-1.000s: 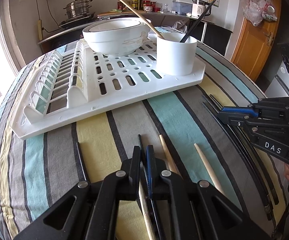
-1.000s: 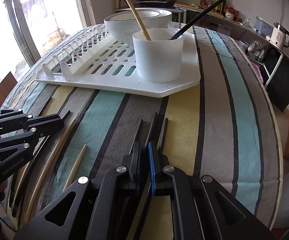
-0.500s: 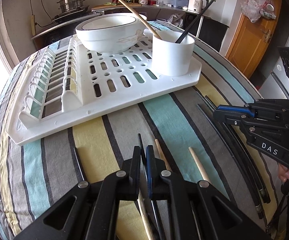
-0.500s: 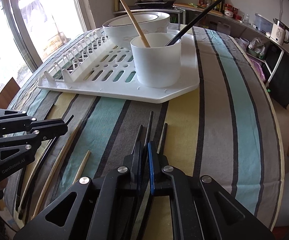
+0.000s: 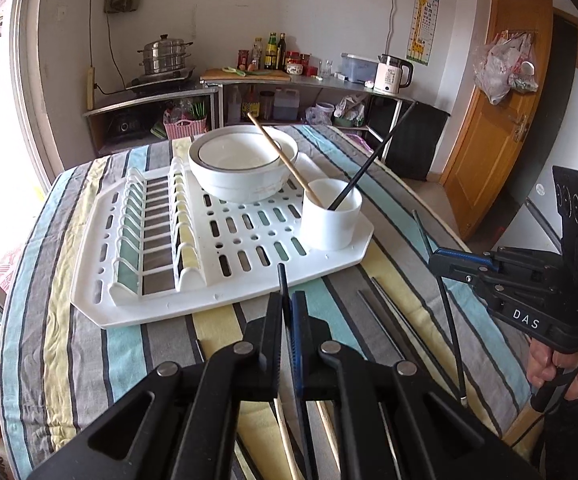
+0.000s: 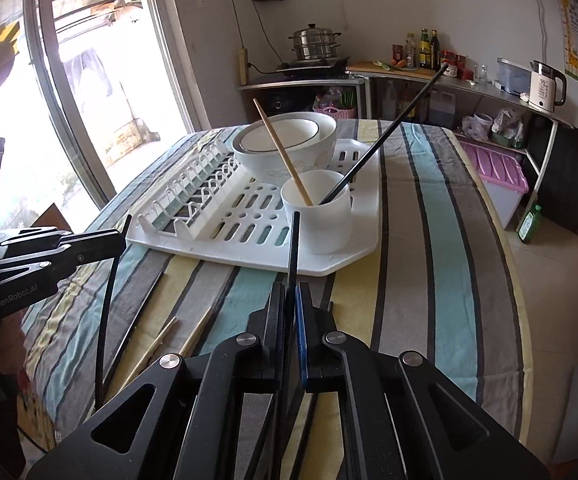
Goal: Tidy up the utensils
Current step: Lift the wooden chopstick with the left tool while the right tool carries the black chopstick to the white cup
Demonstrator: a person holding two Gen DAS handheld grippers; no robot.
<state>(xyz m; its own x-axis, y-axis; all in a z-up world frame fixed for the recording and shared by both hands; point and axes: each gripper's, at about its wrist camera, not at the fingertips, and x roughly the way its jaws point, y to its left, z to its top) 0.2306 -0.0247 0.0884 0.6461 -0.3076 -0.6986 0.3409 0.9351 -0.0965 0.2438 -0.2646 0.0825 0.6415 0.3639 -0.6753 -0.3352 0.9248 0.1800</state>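
Note:
My left gripper [image 5: 285, 298] is shut on a black chopstick [image 5: 282, 280] and holds it in the air in front of the white drying rack [image 5: 217, 292]. My right gripper [image 6: 291, 289] is shut on another black chopstick [image 6: 293, 240], also off the table. Each gripper shows in the other view, the right gripper [image 5: 435, 261] at the right and the left gripper [image 6: 123, 240] at the left. On the rack's near right corner a white cup [image 5: 331, 224] holds one wooden and one black chopstick. A white bowl [image 5: 241, 176] sits behind it.
More black chopsticks [image 5: 389, 316] and wooden chopsticks [image 6: 161, 340] lie on the striped tablecloth [image 6: 429, 240] between the grippers. The rack's plate slots [image 5: 149, 232] are on its left half. A hand [image 5: 561, 364] holds the right gripper. Kitchen shelves stand behind the table.
Both grippers have risen from the tablecloth, each lifting a black chopstick clear of the cloth. The rack and cup now appear lower and farther in both views.

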